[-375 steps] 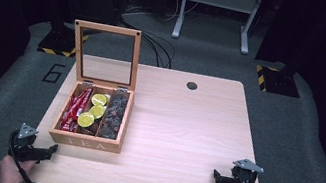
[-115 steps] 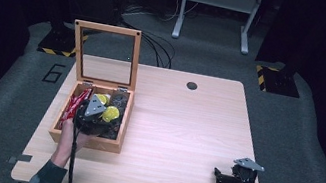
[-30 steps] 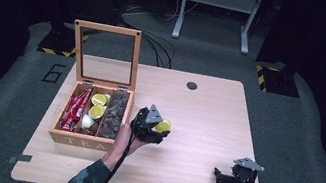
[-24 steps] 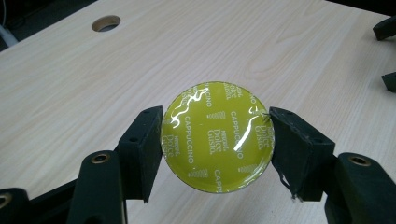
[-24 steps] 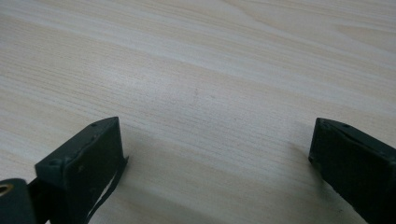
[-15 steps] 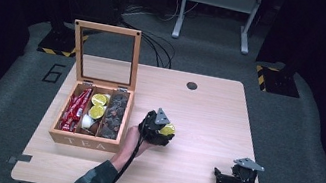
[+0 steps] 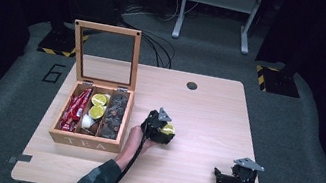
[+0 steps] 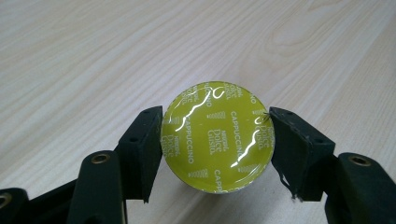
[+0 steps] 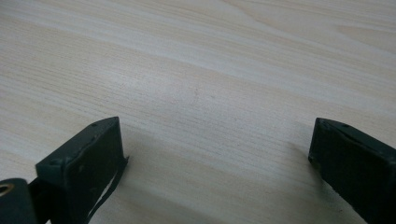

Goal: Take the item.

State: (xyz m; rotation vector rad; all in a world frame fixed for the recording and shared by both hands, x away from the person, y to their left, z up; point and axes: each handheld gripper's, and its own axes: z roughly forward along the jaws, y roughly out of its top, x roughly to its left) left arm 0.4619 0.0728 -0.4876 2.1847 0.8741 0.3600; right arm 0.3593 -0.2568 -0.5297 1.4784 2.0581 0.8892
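Left gripper [image 8: 215,140]: clamped on yellow-green capsule [image 8: 216,136], above table [image 7: 208,109]. Right gripper [image 9: 215,163]: jaws spread wide, nothing between. Tea box [image 7: 86,143]: lid raised.

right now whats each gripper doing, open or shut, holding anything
Left gripper: shut on the yellow-green capsule.
Right gripper: open, holding nothing, over bare table.

A yellow-green capsule [image 8: 217,137] has been lifted out of the tea box [image 7: 93,112] and carried rightward over the table [image 7: 207,114]. It is now clamped between the jaws of the left gripper [image 7: 160,129], its foil lid facing the camera and the wood close beneath. The left forearm [image 7: 128,149], earlier at the near-left corner, has been extended toward the table's middle.
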